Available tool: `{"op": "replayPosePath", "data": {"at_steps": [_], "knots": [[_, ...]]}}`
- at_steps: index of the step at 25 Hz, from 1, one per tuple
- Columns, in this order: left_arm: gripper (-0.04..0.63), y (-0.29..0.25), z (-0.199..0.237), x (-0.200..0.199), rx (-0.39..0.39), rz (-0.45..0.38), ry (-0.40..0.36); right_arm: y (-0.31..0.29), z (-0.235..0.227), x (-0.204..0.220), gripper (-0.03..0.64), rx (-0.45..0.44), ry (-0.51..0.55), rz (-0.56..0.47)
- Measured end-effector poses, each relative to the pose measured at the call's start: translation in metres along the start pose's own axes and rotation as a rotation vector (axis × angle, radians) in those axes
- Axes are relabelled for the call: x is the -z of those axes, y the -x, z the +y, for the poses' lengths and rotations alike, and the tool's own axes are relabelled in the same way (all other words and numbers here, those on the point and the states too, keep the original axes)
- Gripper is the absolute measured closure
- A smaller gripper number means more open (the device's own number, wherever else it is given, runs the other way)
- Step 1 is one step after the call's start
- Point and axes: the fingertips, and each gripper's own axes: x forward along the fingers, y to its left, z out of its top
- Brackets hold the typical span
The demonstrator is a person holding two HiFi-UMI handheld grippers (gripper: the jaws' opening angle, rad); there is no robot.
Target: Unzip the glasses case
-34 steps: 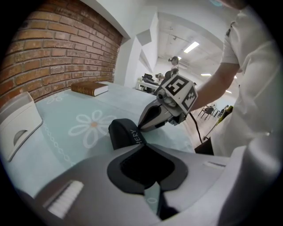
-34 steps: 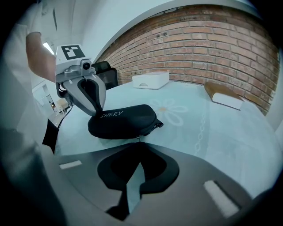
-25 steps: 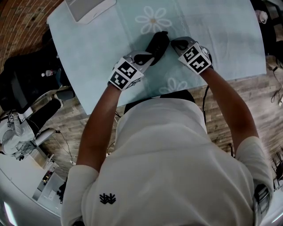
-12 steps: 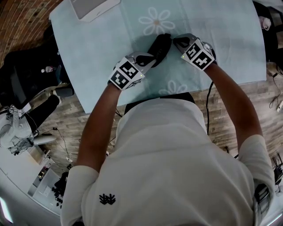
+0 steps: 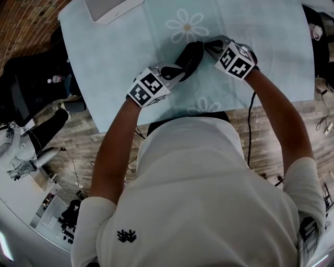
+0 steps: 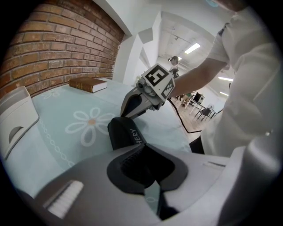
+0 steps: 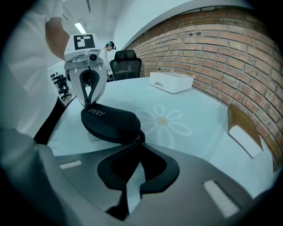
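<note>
A black zipped glasses case [image 5: 189, 56] lies on the pale blue daisy-print tablecloth [image 5: 261, 31]. My left gripper [image 5: 179, 71] grips its near end, and in the left gripper view the case [image 6: 125, 132] runs in between the shut jaws of this gripper [image 6: 138, 152]. My right gripper [image 5: 210, 47] meets the other end. In the right gripper view the case [image 7: 110, 120] lies just ahead, its lid down, and the small zip pull [image 7: 139, 137] sits between the shut jaws of my right gripper [image 7: 138, 143]. The left gripper [image 7: 90, 98] stands over the far end.
A white tray [image 5: 112, 8] sits at the table's far left corner. A brown book [image 6: 90, 84] lies by the brick wall. The table's near edge [image 5: 172, 116] runs just behind the grippers. An office chair [image 7: 126, 62] stands beyond the table.
The right gripper has shifted a little farther across the table beside the case's end. The left gripper and the case have hardly moved.
</note>
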Motion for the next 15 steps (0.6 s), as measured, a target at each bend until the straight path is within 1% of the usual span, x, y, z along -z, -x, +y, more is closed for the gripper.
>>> {"op": "replayPosePath", "data": {"at_steps": [3, 10, 15], "knots": [[0.541, -0.0004, -0.0003, -0.0001, 0.003, 0.000, 0.002, -0.0003, -0.0018, -0.0019, 0.615, -0.010, 0.035, 0.008], [0.541, 0.0013, -0.0001, 0.0005, 0.003, 0.003, 0.010, -0.0061, -0.0011, -0.0028, 0.615, -0.021, 0.045, -0.001], [0.541, 0.0016, -0.0002, -0.0016, -0.007, -0.006, 0.038, -0.0044, -0.0004, -0.0038, 0.611, -0.012, 0.036, -0.011]]}}
